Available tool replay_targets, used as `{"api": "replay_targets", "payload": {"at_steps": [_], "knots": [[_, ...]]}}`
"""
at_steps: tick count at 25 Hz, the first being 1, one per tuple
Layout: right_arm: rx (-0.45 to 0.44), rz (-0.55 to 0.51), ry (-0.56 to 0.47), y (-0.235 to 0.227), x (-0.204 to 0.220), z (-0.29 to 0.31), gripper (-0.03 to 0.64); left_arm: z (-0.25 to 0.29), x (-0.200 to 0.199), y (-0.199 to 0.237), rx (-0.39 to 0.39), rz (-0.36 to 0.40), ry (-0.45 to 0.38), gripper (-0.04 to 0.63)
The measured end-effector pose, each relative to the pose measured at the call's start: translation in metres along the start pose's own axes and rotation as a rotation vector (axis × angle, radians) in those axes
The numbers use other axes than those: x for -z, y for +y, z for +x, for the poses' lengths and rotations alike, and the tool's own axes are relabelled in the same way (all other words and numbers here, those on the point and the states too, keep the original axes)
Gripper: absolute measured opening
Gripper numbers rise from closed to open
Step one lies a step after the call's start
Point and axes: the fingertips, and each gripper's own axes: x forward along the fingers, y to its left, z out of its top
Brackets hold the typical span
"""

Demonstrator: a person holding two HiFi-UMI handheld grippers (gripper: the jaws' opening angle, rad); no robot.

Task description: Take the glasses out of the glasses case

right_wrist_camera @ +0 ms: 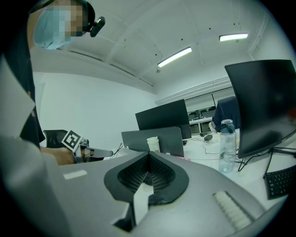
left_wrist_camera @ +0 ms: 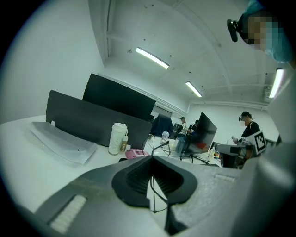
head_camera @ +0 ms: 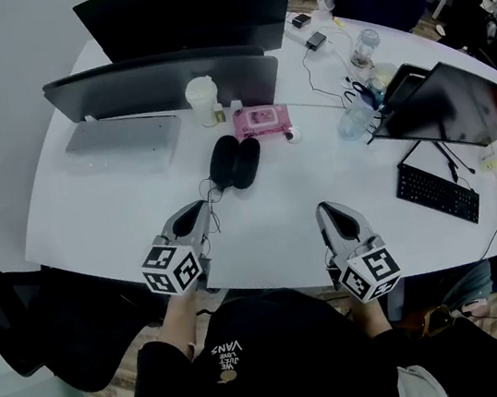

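Where the white, curved desk (head_camera: 281, 225) fills the middle of the head view, a smooth, matt top carries the items below; the room is an open office with strip lights (left_wrist_camera: 152, 58) on a white ceiling.

- Monitors (head_camera: 182, 12): two dark, flat panels at upper centre.
- Cup (head_camera: 203, 100): pale, lidded cylinder before the nearer panel.
- Pink pack (head_camera: 261, 121): soft rectangle just right of the cup.
- Glasses case (head_camera: 234, 161): black, two rounded oval halves lying open side by side, just below the pack.
- Keyboard (head_camera: 437, 192): black, at right.
- Left gripper (head_camera: 203, 205): grey, ribbed black pads, jaws pressed together on the glasses (left_wrist_camera: 157, 192), a thin wire frame held just below the case and apart from it.
- Right gripper (head_camera: 325, 207): same build, jaws closed together with nothing between them, low at centre right.
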Motion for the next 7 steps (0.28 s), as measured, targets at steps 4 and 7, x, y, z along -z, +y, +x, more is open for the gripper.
{"api": "replay_targets", "payload": {"at_steps": [4, 7], "knots": [[0.004, 0.002, 0.002, 0.0003, 0.0008, 0.0015, -0.002, 0.0007, -0.0004, 0.0021, 0.002, 0.000, 0.002, 0.008], [0.005, 0.006, -0.001, 0.0002, 0.0005, 0.0031, -0.002, 0.0013, -0.0007, 0.0038, 0.002, 0.000, 0.003, 0.008]]}}
